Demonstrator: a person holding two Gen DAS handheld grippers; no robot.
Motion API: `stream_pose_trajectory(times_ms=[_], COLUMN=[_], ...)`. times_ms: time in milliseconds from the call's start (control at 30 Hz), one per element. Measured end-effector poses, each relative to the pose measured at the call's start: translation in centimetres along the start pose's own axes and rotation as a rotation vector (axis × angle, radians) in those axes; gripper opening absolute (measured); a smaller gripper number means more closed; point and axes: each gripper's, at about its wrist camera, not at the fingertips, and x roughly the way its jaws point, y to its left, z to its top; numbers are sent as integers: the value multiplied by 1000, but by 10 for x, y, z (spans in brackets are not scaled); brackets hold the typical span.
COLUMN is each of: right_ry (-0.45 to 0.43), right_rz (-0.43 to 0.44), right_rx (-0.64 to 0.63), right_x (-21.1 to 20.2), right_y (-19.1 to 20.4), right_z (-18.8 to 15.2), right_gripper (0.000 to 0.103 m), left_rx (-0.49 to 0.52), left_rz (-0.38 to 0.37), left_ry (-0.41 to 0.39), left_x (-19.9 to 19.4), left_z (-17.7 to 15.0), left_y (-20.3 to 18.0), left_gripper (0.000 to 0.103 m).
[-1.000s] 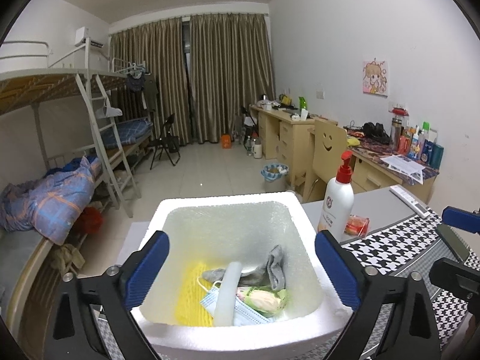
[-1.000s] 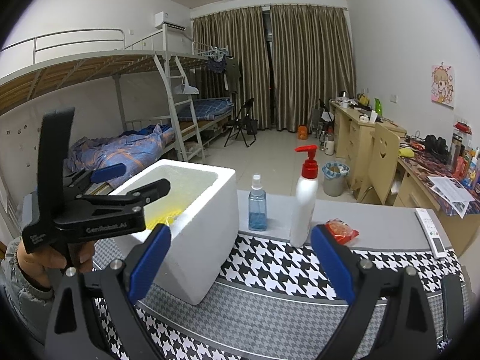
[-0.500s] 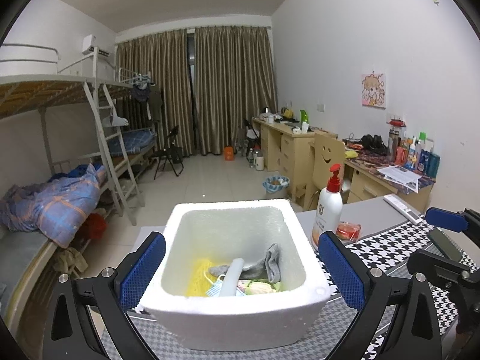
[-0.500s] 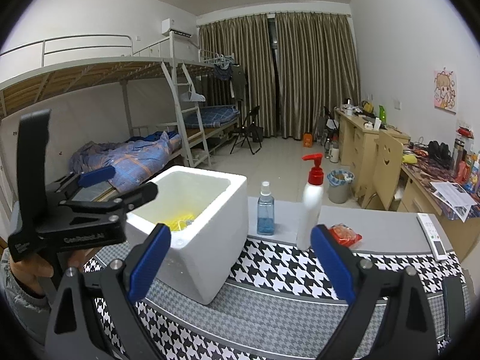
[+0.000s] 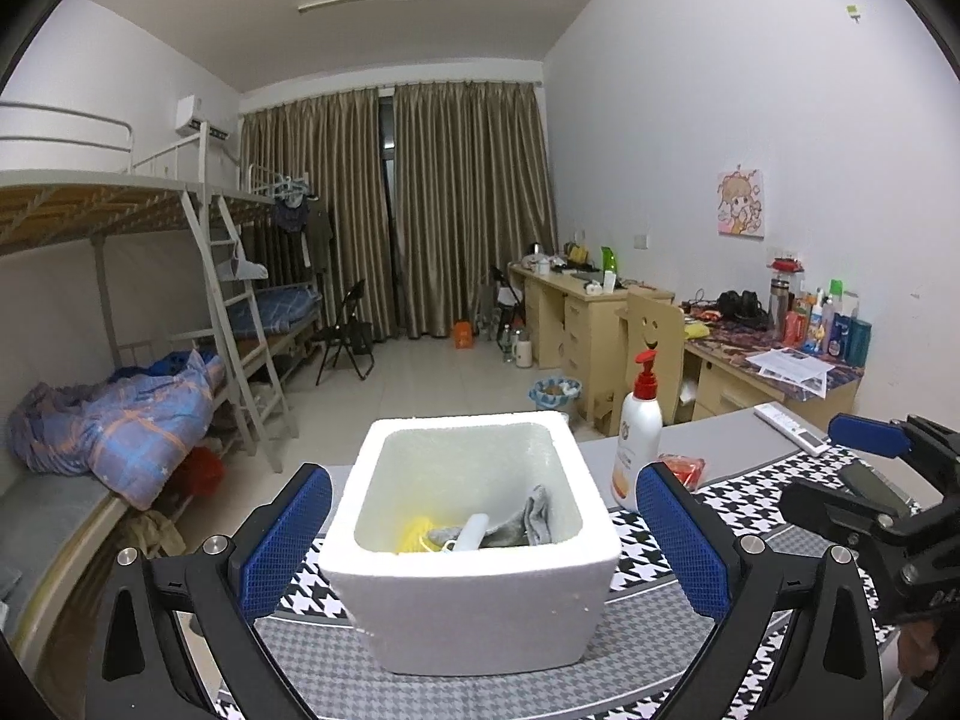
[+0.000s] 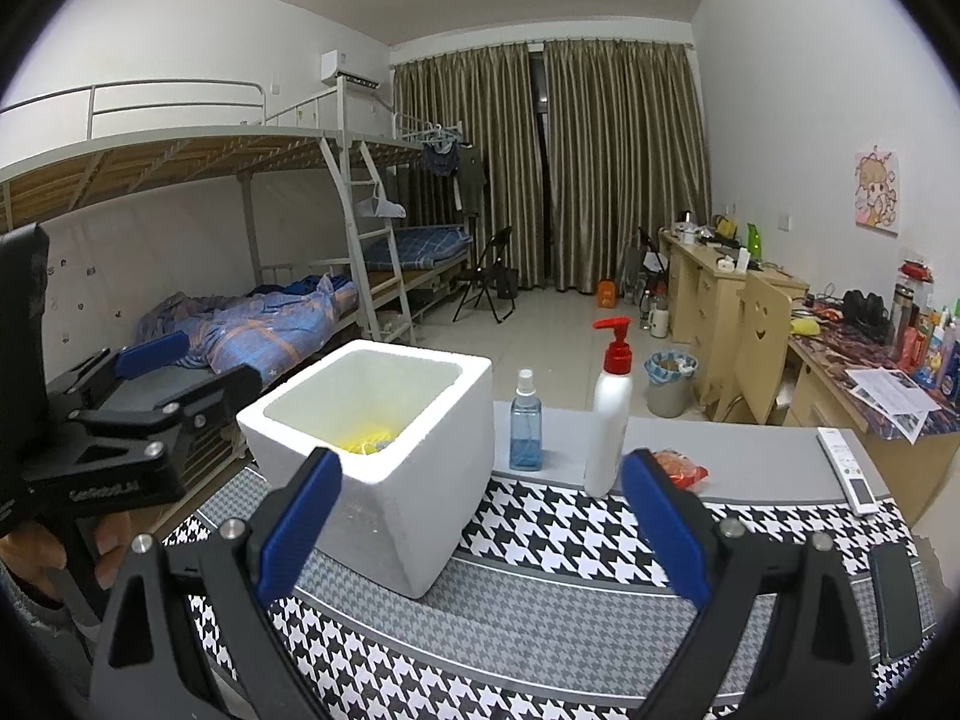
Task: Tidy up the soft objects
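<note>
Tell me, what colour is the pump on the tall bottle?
Red pump, white bottle; clearest in the right wrist view.

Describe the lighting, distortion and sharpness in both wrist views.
Left wrist view: even ceiling-tube light, heavy fisheye bending at the edges, dark corner vignette; foam box is sharp. Right wrist view: same bending and vignette, white pump bottle is crisp, no strong glare.

The left gripper (image 5: 483,546) hangs wide apart and empty, its blue pads (image 5: 287,543) flanking a white foam box (image 5: 474,576) on a houndstooth cloth (image 5: 654,546). Inside the box lie a grey sock (image 5: 536,517), something yellow (image 5: 414,534) and a white tube (image 5: 471,531) (partly hidden by the rim). A pump bottle (image 5: 637,441) stands just right of the box. The right gripper (image 5: 876,498) shows at the far right edge.
</note>
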Motion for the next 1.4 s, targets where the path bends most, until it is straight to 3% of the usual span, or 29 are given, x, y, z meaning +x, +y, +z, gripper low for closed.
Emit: stream_pose_trajectory(times_ms=[700, 1400], right_ry=[-88, -134], right_rz=[-39, -57], right_rx=[-18, -3], right_x=[-45, -51], right_y=[7, 7], right_z=[-19, -59], right_gripper=[97, 98], left_rx=[2, -40], left_rz=[20, 9], left_ry=[-69, -88], left_x=[-47, -59], left_z=[-16, -59], left_y=[-5, -8], left_gripper=[102, 102])
